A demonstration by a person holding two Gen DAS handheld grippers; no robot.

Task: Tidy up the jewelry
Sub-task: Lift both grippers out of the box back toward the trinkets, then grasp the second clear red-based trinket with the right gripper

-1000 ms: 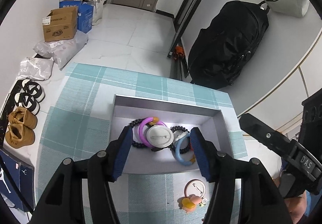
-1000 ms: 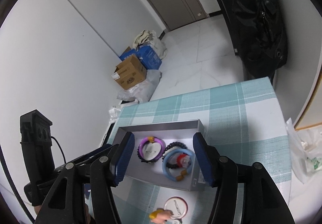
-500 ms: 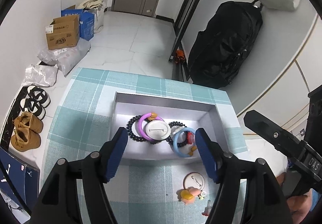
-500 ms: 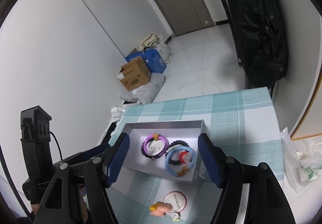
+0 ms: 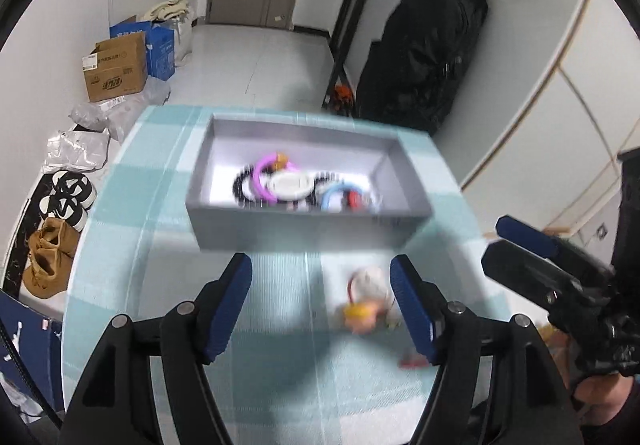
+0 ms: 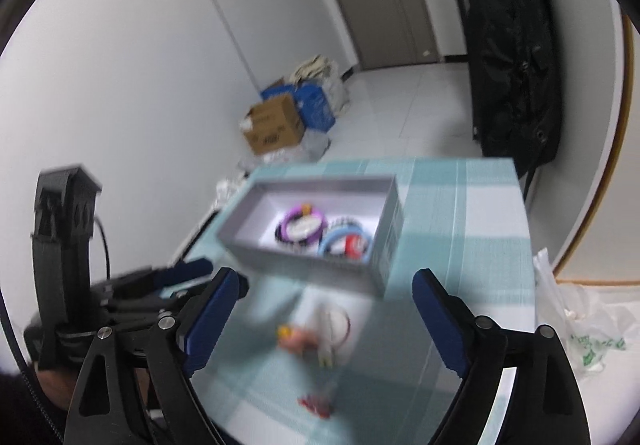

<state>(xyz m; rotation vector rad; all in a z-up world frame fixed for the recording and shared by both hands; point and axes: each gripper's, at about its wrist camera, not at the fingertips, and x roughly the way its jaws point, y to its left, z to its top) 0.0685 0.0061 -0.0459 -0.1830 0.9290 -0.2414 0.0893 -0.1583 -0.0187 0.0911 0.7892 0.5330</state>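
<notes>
Both jaws gape wide and empty: my left gripper point(image 5: 321, 276) hangs over the checked cloth point(image 5: 120, 245) short of the grey box point(image 5: 400, 161) of bracelets point(image 5: 264, 181), brown shoes point(image 5: 48, 261) showing only here. Through my right gripper point(image 6: 326, 295) I see blurred loose trinkets point(image 6: 316, 333) before the box, and a plastic bag point(image 6: 580, 325).

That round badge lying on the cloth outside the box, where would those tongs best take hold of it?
Probably by its rim, from straight above: the round badge lies flat on the checked cloth, so only its edges offer opposite sides. A small pink charm touches its left side, so pinch front-to-back. Blur hides finer detail.
</notes>
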